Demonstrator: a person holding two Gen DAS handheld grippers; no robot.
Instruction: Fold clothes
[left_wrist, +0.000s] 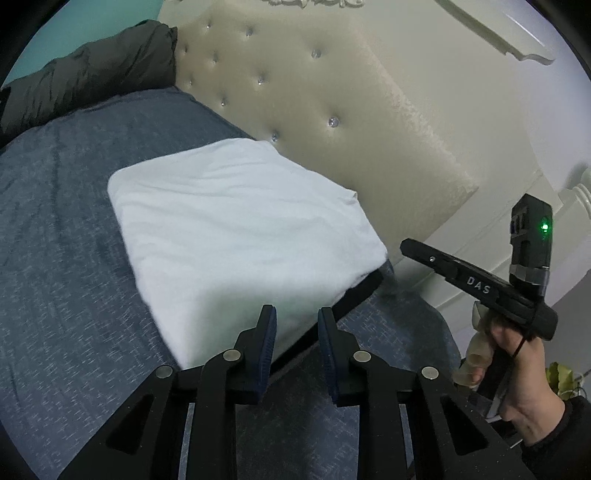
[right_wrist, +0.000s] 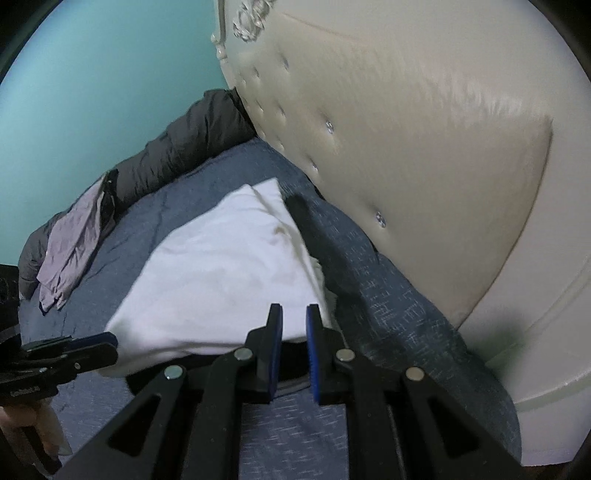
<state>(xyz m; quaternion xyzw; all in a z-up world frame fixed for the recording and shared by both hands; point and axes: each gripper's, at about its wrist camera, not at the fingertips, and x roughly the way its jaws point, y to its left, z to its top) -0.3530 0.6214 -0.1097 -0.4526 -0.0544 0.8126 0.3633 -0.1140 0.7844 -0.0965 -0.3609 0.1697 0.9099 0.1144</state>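
Both grippers, left gripper (left_wrist: 297, 314) and right gripper (right_wrist: 294, 312), hang with fingers apart, holding nothing, above the bed (left_wrist: 66, 221). At their 12 o'clock the white garment (left_wrist: 236, 221) lies as a folded rectangle; a lilac garment (right_wrist: 74, 240) at 10 o'clock looks loose, likely left to fold.

Blue bed (left_wrist: 66, 206) under folded white garment (left_wrist: 236, 221)

folded white garment (left_wrist: 236, 221): 1 | lilac garment (right_wrist: 72, 240): 1 | dark quilt (left_wrist: 88, 77): 1 | tools: 2
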